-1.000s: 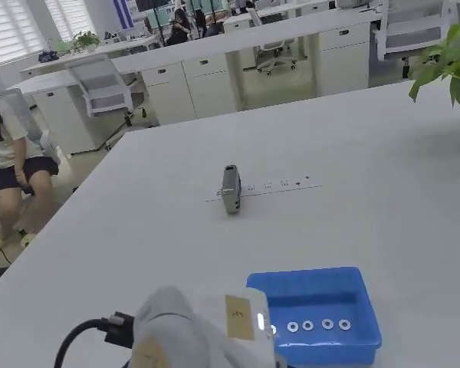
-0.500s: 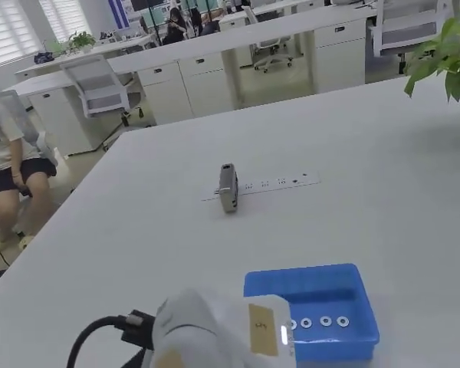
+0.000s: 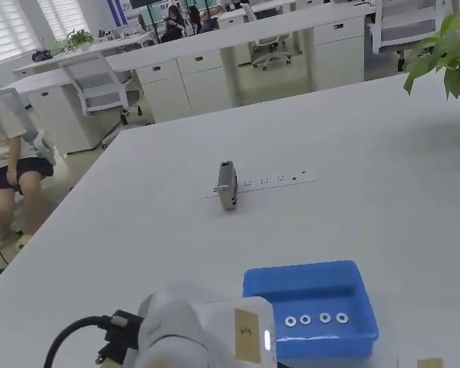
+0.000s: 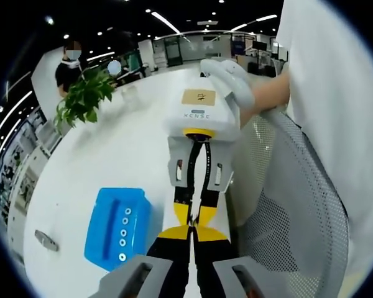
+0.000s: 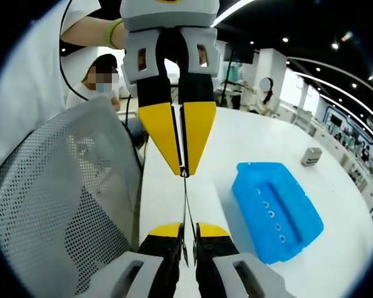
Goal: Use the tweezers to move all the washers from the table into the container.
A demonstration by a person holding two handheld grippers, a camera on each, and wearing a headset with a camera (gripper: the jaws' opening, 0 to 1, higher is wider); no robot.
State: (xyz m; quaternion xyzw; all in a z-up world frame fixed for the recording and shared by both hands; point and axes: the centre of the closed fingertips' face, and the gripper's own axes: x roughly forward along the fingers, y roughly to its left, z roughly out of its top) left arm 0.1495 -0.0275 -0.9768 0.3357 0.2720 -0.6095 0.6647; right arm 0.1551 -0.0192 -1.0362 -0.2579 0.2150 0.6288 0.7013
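Observation:
A blue container (image 3: 310, 277) stands on the white table (image 3: 368, 176) with several washers (image 3: 316, 318) in a row inside; it also shows as the container (image 4: 115, 233) and the container (image 5: 280, 205). Near the table's front edge my two grippers face each other tip to tip. Thin metal tweezers (image 5: 186, 211) run between them. My right gripper (image 5: 186, 234) is shut on one end and my left gripper (image 5: 184, 169) on the other. In the left gripper view my left gripper (image 4: 193, 231) meets the right gripper (image 4: 193, 212). The left gripper's white body (image 3: 203, 337) sits low in the head view.
A small grey device (image 3: 228, 185) lies mid-table by a flush socket strip (image 3: 272, 182). A leafy plant (image 3: 445, 54) hangs over the far right. A mesh chair back (image 5: 68, 198) is close behind the grippers. A person (image 3: 4, 153) sits off the table's left.
The head camera shifted slightly. The left gripper's body moved a little left along the bottom edge, and a corner of the right gripper came in at the bottom right. The container and washers have not moved.

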